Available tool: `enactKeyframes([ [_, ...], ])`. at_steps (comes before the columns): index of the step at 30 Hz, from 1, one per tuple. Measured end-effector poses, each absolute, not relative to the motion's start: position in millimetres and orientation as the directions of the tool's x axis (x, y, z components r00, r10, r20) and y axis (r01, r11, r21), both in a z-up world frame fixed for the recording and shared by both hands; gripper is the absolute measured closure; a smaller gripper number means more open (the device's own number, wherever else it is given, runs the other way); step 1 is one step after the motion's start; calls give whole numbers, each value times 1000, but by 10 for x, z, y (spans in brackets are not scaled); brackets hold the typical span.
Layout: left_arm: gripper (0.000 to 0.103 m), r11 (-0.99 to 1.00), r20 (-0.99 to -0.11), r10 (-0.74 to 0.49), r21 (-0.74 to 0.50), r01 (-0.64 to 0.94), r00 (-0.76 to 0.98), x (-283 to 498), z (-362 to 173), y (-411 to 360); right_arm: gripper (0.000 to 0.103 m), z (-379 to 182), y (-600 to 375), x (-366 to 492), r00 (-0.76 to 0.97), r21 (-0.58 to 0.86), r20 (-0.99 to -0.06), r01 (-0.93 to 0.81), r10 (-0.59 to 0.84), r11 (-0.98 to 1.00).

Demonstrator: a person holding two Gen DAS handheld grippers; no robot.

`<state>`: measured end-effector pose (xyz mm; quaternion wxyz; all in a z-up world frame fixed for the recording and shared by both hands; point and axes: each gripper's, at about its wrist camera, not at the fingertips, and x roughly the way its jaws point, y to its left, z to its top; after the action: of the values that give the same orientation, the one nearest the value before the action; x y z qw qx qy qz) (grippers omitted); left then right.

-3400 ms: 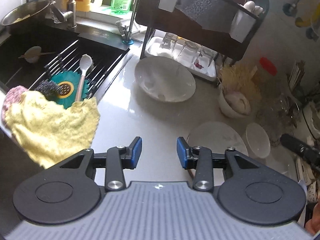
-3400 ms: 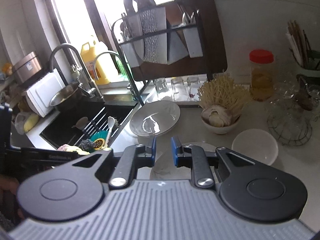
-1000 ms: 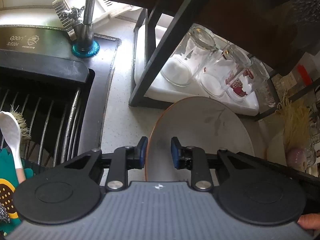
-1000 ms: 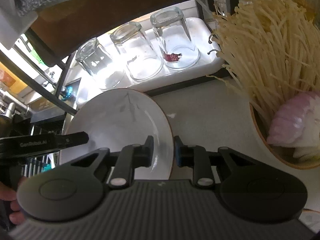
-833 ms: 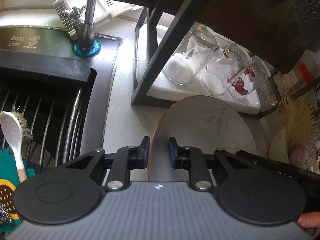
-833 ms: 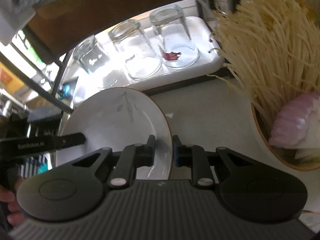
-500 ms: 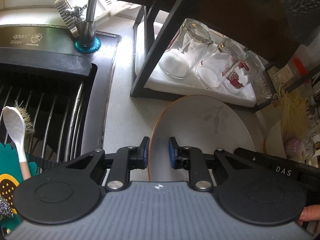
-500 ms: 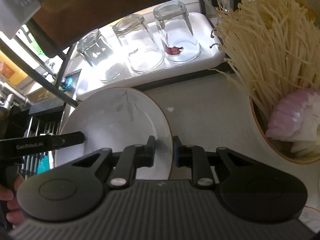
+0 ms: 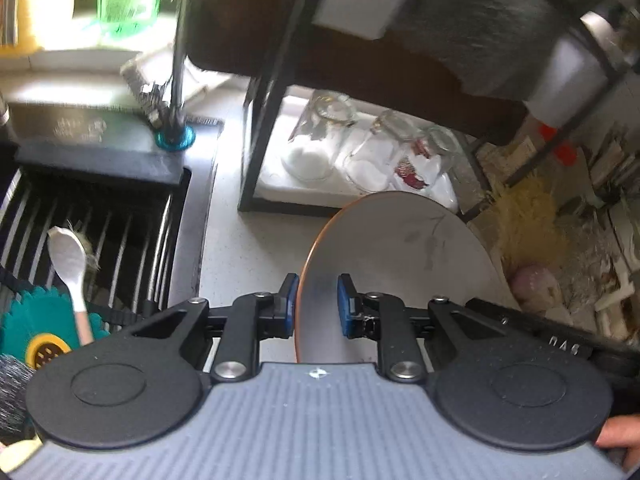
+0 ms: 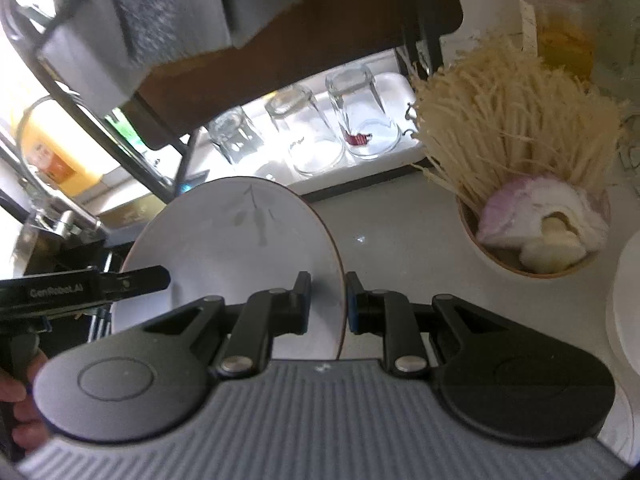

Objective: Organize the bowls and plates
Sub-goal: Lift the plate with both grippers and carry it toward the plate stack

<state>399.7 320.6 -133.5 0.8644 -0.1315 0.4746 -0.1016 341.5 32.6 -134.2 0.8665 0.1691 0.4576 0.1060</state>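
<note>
At the start the white plate (image 9: 404,240) lay flat on the bench (image 9: 248,248) with both tongs hovering well back and empty. Since then the left tongs (image 9: 317,304) have closed onto its left rim and the right tongs (image 10: 326,300) onto its right rim. In the last half second the plate has risen off the bench, with more of the dish rack (image 9: 272,92) showing above it.

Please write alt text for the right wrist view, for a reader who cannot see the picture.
The right hand-held gripper grips the rim of a large white plate, whose far side the left hand-held gripper holds. Behind stand three upturned glasses on a white tray under a dark rack; at right is a bowl of enoki mushrooms and onion.
</note>
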Motion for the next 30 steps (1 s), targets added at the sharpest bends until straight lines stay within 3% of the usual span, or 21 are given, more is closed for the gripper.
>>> enactKeyframes([
  [30,79,936,-783,-313,-352,33,537,3051,-984,2057,82,-824,-800,2586,627,396,-694,-76,353,915],
])
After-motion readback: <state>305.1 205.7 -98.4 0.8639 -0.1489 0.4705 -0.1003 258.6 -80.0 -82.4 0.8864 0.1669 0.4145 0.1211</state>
